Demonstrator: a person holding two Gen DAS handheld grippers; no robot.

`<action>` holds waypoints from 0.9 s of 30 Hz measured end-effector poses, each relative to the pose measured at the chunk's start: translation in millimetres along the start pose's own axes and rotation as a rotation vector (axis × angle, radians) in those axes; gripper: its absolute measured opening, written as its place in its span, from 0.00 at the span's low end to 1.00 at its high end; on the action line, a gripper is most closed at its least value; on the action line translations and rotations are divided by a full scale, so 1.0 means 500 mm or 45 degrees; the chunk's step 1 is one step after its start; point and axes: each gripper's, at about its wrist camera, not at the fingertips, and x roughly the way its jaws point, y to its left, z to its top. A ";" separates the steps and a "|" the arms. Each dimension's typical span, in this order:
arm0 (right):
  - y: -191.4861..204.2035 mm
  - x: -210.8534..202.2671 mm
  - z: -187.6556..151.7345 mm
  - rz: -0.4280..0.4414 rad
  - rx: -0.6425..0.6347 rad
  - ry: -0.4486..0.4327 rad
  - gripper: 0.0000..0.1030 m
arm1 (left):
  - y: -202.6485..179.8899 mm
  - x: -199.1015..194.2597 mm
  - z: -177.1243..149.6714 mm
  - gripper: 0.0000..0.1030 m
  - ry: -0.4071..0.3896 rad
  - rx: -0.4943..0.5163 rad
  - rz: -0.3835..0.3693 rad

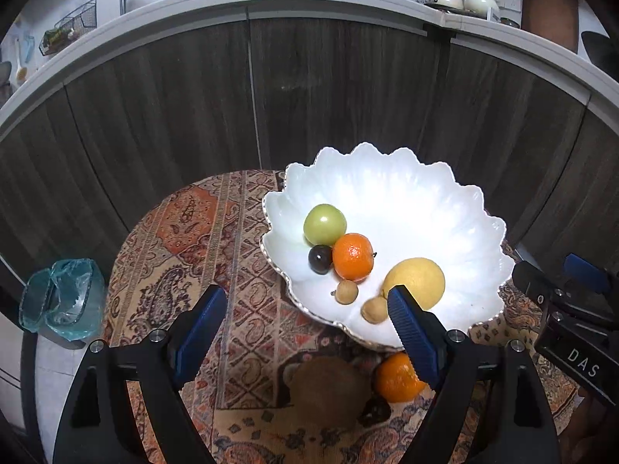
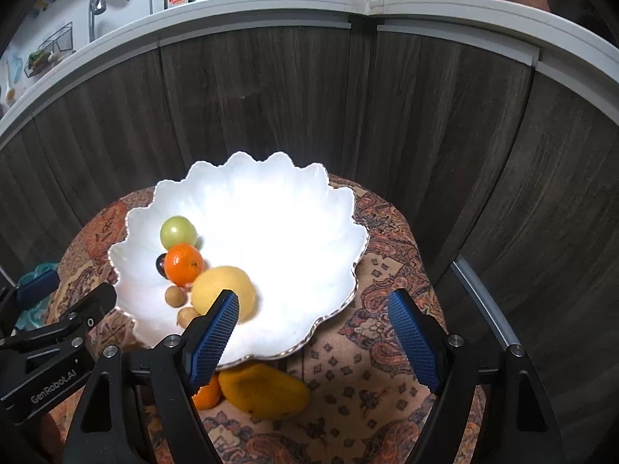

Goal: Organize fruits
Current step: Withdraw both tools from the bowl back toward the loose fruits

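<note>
A white scalloped bowl (image 1: 425,201) (image 2: 294,232) stands on the patterned cloth. In it lie a green fruit (image 1: 324,224) (image 2: 178,232), an orange (image 1: 353,256) (image 2: 183,264), a dark plum (image 1: 320,258), a yellow lemon (image 1: 419,280) (image 2: 228,294) and two small brown fruits (image 1: 346,292) (image 1: 374,310). On the cloth in front of the bowl lie a brown kiwi (image 1: 329,390), a second orange (image 1: 398,379) (image 2: 207,392), a dark fruit (image 1: 374,410) and a yellow mango (image 2: 267,390). My left gripper (image 1: 305,324) is open and empty above the kiwi. My right gripper (image 2: 313,328) is open and empty above the mango.
The small round table (image 1: 216,232) stands against dark wood cabinets (image 1: 329,89) under a white counter. A bin with a blue bag (image 1: 62,301) stands on the floor at the left. Each gripper shows at the edge of the other's view (image 1: 572,309) (image 2: 50,340).
</note>
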 end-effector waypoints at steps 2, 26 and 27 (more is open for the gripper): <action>0.000 -0.014 0.000 0.000 -0.002 -0.014 0.78 | 0.002 -0.013 -0.003 0.83 -0.008 -0.001 0.001; 0.004 -0.109 -0.048 0.007 -0.011 -0.038 0.78 | 0.006 -0.096 -0.062 0.83 -0.007 -0.013 0.012; 0.005 -0.108 -0.050 0.006 -0.010 -0.034 0.78 | 0.005 -0.093 -0.065 0.83 0.000 -0.015 0.011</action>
